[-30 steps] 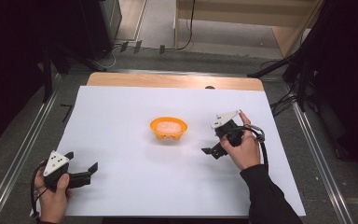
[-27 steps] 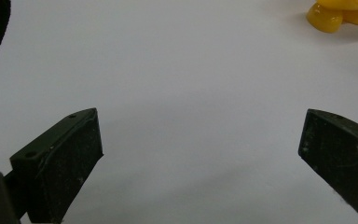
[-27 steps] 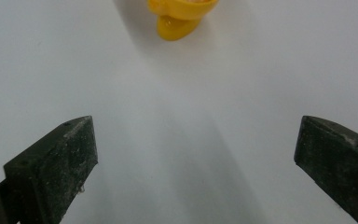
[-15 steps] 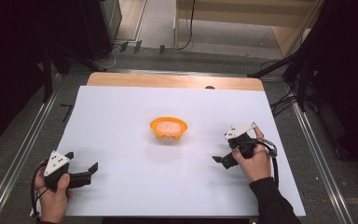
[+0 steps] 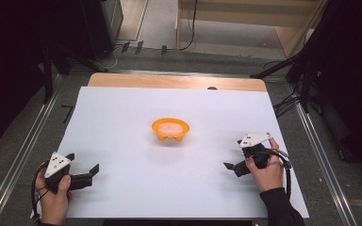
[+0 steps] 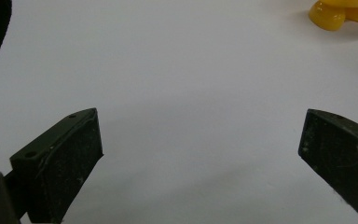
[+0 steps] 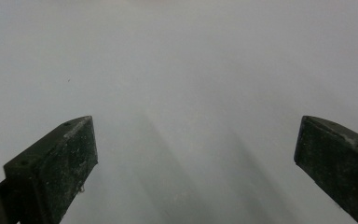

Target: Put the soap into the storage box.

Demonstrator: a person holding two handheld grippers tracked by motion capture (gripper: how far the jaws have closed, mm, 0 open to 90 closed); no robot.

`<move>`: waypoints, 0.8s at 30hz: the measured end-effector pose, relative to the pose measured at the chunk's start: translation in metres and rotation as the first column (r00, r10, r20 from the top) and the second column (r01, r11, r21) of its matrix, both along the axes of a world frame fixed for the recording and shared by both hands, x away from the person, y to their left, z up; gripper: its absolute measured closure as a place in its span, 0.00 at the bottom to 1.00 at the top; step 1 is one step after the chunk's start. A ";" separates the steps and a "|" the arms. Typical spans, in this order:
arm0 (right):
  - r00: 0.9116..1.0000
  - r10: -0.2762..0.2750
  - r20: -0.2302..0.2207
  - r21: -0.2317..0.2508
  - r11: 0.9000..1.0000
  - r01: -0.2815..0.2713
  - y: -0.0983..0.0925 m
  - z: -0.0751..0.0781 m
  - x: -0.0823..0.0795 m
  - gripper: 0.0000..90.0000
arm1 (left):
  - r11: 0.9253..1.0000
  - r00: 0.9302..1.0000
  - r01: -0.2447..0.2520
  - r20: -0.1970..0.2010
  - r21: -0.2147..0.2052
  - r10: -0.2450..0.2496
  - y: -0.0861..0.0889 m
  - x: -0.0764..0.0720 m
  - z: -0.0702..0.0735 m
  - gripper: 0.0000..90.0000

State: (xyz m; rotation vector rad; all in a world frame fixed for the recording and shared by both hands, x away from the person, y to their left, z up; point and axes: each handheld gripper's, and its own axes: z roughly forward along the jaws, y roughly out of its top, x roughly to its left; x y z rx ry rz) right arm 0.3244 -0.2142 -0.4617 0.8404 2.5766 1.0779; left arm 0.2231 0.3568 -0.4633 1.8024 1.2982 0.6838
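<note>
An orange bowl with pale pink contents stands in the middle of the white table top. My left gripper rests at the near left corner in a hand, jaws spread wide and pointing toward the middle. In the left gripper view the left gripper is open over bare white surface, with the bowl far off at the upper right. My right gripper lies low at the near right, held by a hand, well apart from the bowl. The right gripper is open with nothing between its jaws.
A strip of the wooden table edge shows at the far side. Metal rails run along both sides of the table. Cables and dark stands sit on the floor around it, with wooden furniture behind.
The right gripper has moved away from the bowl, toward the person and to the right, and come down near the table. The left gripper and the bowl have stayed put.
</note>
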 end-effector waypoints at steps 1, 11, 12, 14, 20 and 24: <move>1.000 -0.003 0.002 0.006 1.000 0.003 -0.002 0.000 -0.002 0.00 | 1.000 1.000 -0.001 0.000 0.000 0.001 0.000 0.000 0.000 0.00; 0.999 -0.045 0.010 0.031 0.998 0.045 -0.026 -0.003 -0.021 0.00 | 1.000 1.000 -0.001 0.004 -0.005 0.001 0.000 0.000 0.000 0.00; 0.998 -0.055 0.014 0.034 0.998 0.054 -0.029 -0.004 -0.023 0.00 | 1.000 1.000 -0.002 0.004 -0.006 0.002 0.000 0.000 0.000 0.00; 0.997 -0.069 0.016 0.043 0.997 0.069 -0.035 -0.005 -0.027 0.00 | 1.000 1.000 -0.001 0.004 -0.006 0.001 0.000 0.000 0.000 0.00; 0.995 -0.104 0.009 0.055 0.993 0.103 -0.053 -0.009 -0.036 0.00 | 1.000 1.000 -0.001 0.004 -0.007 0.001 0.000 0.000 0.000 0.00; 0.992 -0.130 -0.001 0.060 0.990 0.130 -0.063 -0.013 -0.042 0.00 | 1.000 1.000 -0.001 0.005 -0.009 0.001 0.001 -0.001 0.000 0.00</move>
